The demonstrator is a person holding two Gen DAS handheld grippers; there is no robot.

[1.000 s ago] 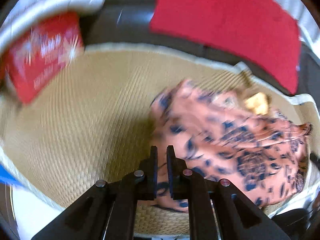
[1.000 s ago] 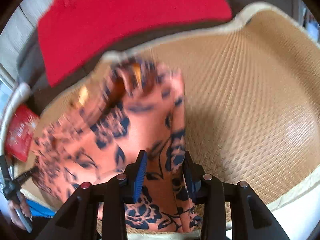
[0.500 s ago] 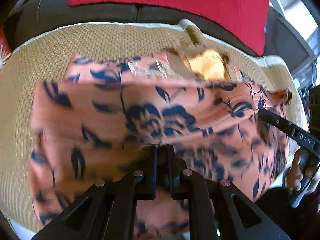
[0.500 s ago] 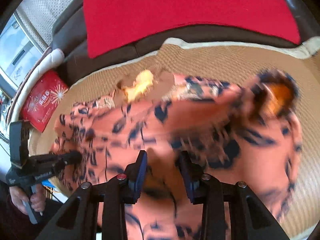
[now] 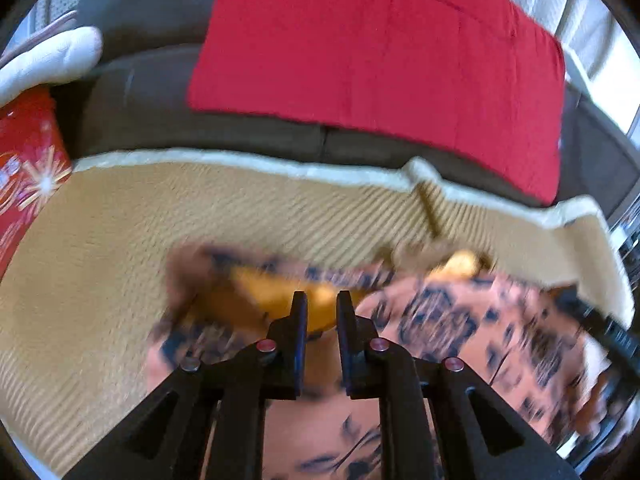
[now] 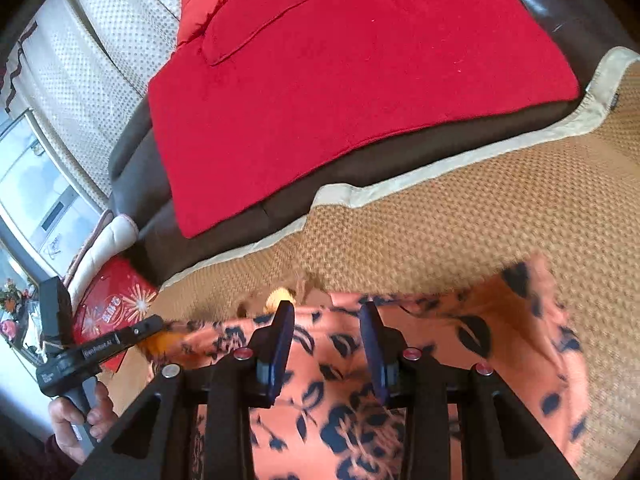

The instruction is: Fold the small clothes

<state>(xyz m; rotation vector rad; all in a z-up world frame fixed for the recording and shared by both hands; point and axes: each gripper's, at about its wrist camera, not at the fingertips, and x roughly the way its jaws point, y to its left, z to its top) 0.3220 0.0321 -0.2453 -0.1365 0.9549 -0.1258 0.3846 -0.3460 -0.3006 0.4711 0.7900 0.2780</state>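
Over mat point(image 5: 120, 240), garment point(image 6: 440, 340) betw. both jaws: L gripper point(image 5: 322, 300) narrow, opening; R gripper point(image 6: 326, 308) wider, gripping.

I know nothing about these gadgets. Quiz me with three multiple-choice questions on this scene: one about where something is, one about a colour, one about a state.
1. Where does the patterned garment lie?
A. on the woven mat
B. on the red blanket
C. on a white shelf

2. What colour is its pattern?
A. green
B. dark blue
C. white

3. How does the garment look?
A. rolled into a ball
B. hung on a hanger
C. spread, with its left end lifted

Answers: 1 A, mat shows all round it. 2 B, dark blue shapes on salmon cloth. 3 C, the left gripper holds that end up.
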